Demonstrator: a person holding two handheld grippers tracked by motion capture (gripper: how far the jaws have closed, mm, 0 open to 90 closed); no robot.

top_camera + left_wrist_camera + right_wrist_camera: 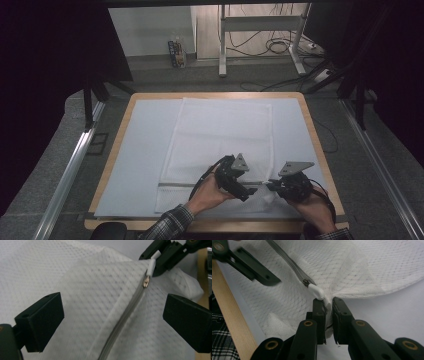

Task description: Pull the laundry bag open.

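Observation:
A white mesh bag (220, 135) lies flat on the table, with a grey zipper (125, 317) running along its near end. My right gripper (329, 302) is shut on the white zipper pull (316, 292) and a pinch of mesh at the bag's near right corner, lifting it slightly. My left gripper (113, 320) is open just to its left, one jaw on each side of the zipper line and close above the mesh. In the high view the left gripper (249, 191) and right gripper (272, 186) nearly meet tip to tip.
A pale mat (135, 150) covers the wooden table (312, 125); its near edge (232, 315) is right beside the right gripper. Metal rails (70, 170) flank the table. A desk frame (260, 35) and cables lie on the floor behind.

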